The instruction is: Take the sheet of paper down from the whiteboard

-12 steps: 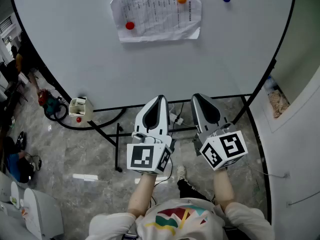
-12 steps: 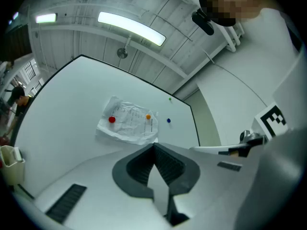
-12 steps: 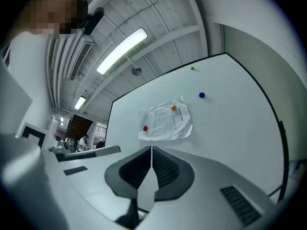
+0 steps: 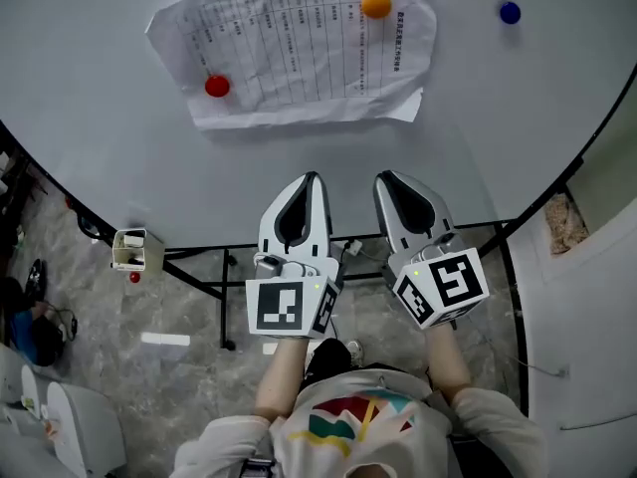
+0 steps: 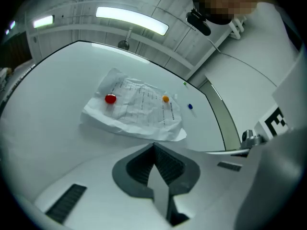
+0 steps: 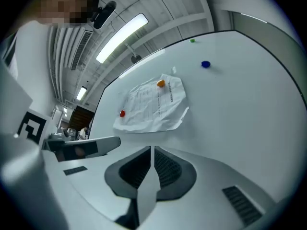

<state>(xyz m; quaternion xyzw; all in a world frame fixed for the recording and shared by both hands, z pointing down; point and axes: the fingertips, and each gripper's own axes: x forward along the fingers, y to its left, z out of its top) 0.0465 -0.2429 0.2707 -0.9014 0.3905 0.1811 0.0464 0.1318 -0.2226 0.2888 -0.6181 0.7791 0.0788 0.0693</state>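
Item 1. The glossy white whiteboard (image 4: 488,118) has a thin black frame and stands on a black tubular stand over a grey, stone-patterned floor.

Item 2. The crumpled white sheet of paper (image 4: 299,53), printed with a ruled table, is on the upper part of the whiteboard. Its surface is heavily creased and its edges are uneven. A round red magnet (image 4: 216,86) sits on it near the lower left corner, and a round orange magnet (image 4: 375,6) near the upper right. The lower edge bows away from the board. A round blue magnet (image 4: 510,12) sits on bare board to the right, clear of the sheet.

Item 3. The left gripper (image 4: 311,179) has a smooth white moulded shell that tapers to a point, with dark ribbed pads. Its jaws are pressed fully together with nothing between them.

Item 4. The right gripper (image 4: 388,179) is of the same build. Its jaws are likewise closed, and it is empty.

Item 5. Both grippers are side by side below the sheet, well apart from it and pointing toward the board. Each carries a white cube with black square markers at the rear.
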